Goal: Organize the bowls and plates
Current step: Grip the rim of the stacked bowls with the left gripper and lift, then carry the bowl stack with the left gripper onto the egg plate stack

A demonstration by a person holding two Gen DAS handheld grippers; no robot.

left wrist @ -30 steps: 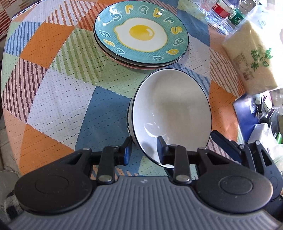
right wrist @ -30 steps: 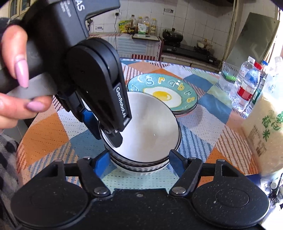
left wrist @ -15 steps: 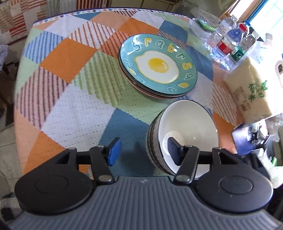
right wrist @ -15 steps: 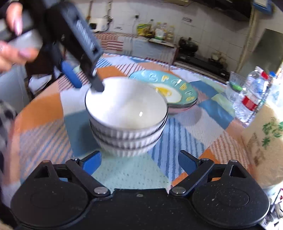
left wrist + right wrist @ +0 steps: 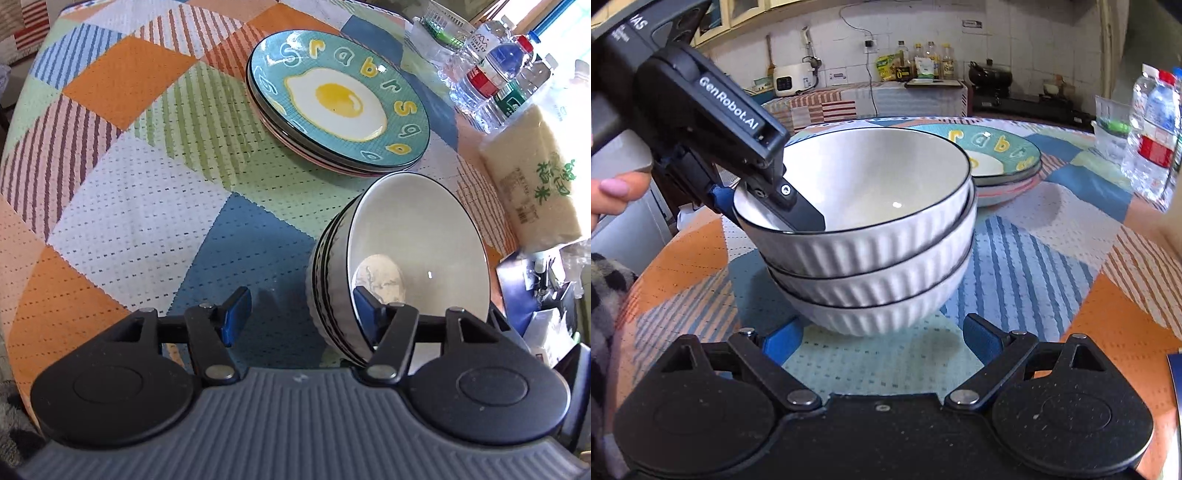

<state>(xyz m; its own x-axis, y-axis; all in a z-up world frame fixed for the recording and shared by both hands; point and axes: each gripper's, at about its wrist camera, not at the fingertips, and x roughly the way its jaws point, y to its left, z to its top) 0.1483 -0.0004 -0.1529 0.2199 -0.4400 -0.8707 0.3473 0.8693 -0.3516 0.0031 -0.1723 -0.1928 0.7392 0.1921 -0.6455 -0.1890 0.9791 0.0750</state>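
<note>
Three white ribbed bowls with dark rims sit nested in a stack (image 5: 871, 258) on the patchwork tablecloth; the stack also shows in the left wrist view (image 5: 406, 266). My left gripper (image 5: 299, 314) is open, one finger inside the top bowl and the other outside its left wall, straddling the rim. It also shows in the right wrist view (image 5: 757, 199). My right gripper (image 5: 882, 338) is open and empty, low in front of the stack. A stack of plates topped by a teal fried-egg plate (image 5: 338, 99) lies behind the bowls.
Water bottles (image 5: 495, 74) and a bag of rice (image 5: 535, 177) stand at the table's right side. A small clear container (image 5: 1112, 136) sits by the bottles. A kitchen counter with bottles and a stove runs along the back wall.
My left gripper set the top bowl onto the stack and opened. It has since come back down over the rim. The right gripper dropped lower and nearer the stack.
</note>
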